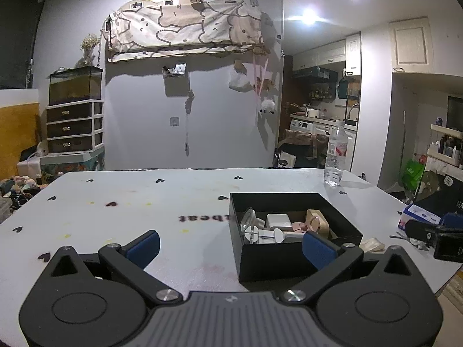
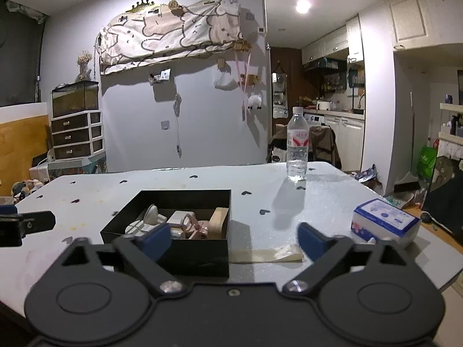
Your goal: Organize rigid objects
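Observation:
A black open box (image 1: pixel 292 256) (image 2: pixel 179 256) sits on the white table (image 1: pixel 115 202) (image 2: pixel 289 202). Inside it lie several small objects: a white charger (image 1: pixel 279 221), a clear cup (image 1: pixel 249 222), a wooden piece (image 2: pixel 218 221) and pink items (image 2: pixel 199 228). My left gripper (image 1: pixel 230 248) is open over the table, its right finger in front of the box's near wall. My right gripper (image 2: pixel 233 238) is open too, nothing between its fingers, its left finger in front of the box's front edge. A pale flat strip (image 2: pixel 266 256) lies beside the box.
A clear water bottle (image 1: pixel 335 157) (image 2: pixel 297 144) stands at the table's far side. A blue and white tissue pack (image 2: pixel 385 221) (image 1: pixel 419 215) lies at the right edge. The other gripper shows at each view's side (image 1: pixel 434 231) (image 2: pixel 26 225).

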